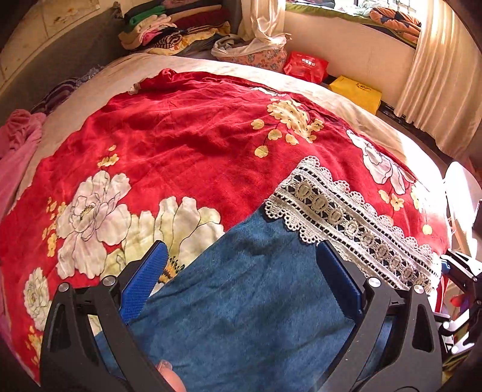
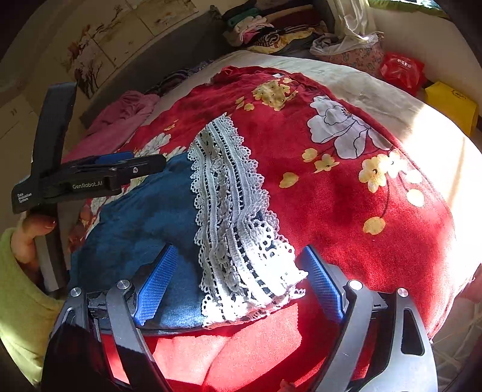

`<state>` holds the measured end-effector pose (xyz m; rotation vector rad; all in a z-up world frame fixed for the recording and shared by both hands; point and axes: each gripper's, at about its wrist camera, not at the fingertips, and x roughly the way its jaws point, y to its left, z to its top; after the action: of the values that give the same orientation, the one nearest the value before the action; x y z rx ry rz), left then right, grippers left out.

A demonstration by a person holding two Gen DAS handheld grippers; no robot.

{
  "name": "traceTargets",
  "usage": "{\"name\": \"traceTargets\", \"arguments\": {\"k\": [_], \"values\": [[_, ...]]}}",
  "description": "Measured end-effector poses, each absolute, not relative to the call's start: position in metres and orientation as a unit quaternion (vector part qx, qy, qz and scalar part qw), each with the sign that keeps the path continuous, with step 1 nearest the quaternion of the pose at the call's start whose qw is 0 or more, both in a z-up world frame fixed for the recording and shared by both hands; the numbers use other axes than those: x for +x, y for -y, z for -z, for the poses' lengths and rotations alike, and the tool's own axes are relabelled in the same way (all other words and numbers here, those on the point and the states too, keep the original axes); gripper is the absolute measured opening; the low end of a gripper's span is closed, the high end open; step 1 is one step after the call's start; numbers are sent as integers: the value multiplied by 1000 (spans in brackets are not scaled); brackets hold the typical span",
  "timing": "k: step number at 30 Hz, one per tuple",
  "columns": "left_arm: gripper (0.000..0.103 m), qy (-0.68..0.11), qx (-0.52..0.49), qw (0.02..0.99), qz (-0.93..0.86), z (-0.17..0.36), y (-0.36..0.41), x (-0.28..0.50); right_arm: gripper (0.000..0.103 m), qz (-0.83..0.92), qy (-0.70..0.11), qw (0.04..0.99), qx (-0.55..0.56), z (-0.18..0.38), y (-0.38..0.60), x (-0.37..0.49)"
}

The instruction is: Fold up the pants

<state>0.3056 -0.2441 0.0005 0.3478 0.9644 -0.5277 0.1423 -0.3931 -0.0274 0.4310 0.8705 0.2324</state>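
Note:
Blue pants (image 1: pixel 256 301) with a white lace hem (image 1: pixel 346 217) lie flat on a red floral blanket (image 1: pixel 186 135). My left gripper (image 1: pixel 241 245) hovers over the blue cloth with its jaws wide open and nothing pinched. In the right wrist view the pants (image 2: pixel 144 217) reach away to the left and the lace hem (image 2: pixel 229 211) runs toward me. My right gripper (image 2: pixel 239 250) stands open astride the near end of the lace, and its pads do not press on it. The left gripper (image 2: pixel 144 162), held by a hand in a green sleeve, is at the pants' far left edge.
A stack of folded clothes (image 1: pixel 168 27) sits at the head of the bed, and a pink garment (image 1: pixel 18 135) lies at the left edge. A red bag (image 1: pixel 305 66) and a yellow box (image 1: pixel 357 92) stand by the wall. A curtain (image 1: pixel 436 75) hangs at the right.

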Motion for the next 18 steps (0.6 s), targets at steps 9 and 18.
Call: {"name": "traceTargets", "arguments": {"k": [9, 18], "values": [[62, -511, 59, 778, 360, 29, 253, 350, 48, -132, -419, 869, 226, 36, 396, 151], [46, -513, 40, 749, 418, 34, 266, 350, 39, -136, -410, 864, 257, 38, 400, 153]]}}
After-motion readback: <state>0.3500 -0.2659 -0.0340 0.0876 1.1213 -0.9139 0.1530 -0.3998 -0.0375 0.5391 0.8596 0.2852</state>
